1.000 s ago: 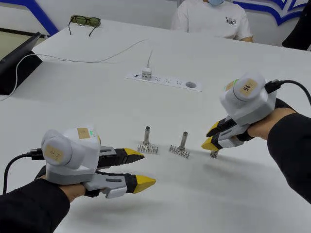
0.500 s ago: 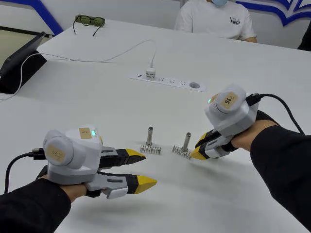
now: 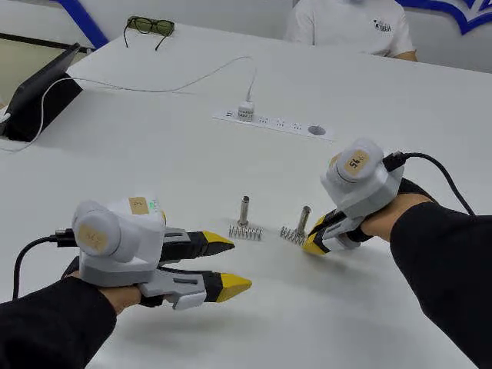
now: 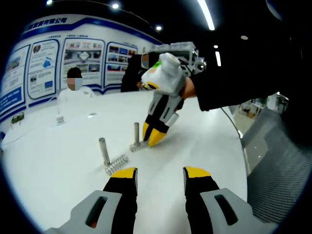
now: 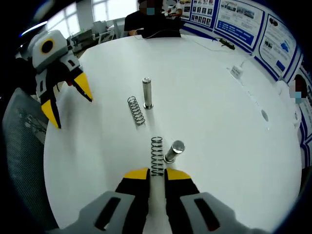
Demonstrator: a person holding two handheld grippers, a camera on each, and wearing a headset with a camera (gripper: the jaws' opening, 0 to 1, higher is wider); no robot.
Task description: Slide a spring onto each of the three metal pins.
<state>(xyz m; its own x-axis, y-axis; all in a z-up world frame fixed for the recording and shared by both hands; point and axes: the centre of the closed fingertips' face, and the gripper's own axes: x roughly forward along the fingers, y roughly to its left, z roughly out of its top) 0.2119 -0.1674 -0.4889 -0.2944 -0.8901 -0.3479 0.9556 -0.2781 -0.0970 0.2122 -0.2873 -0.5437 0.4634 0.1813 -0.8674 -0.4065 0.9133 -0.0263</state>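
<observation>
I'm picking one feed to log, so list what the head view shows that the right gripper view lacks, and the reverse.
Head view adds the right gripper from outside, held by a black-sleeved hand and trailing a black cable. Right gripper view adds one steel coil spring's end lying between its own jaws, and a grey mesh chair. Shared: two upright metal pins, both springs, the yellow-tipped left gripper.

Bright, even overhead light washes the white tabletop (image 3: 400, 307); ceiling strips (image 4: 206, 14) glare in the left gripper view. Shadows under the left tongs (image 3: 240, 264) are soft and faint. Both gripper views bend strongly toward their edges, while the head view is sharp.
</observation>
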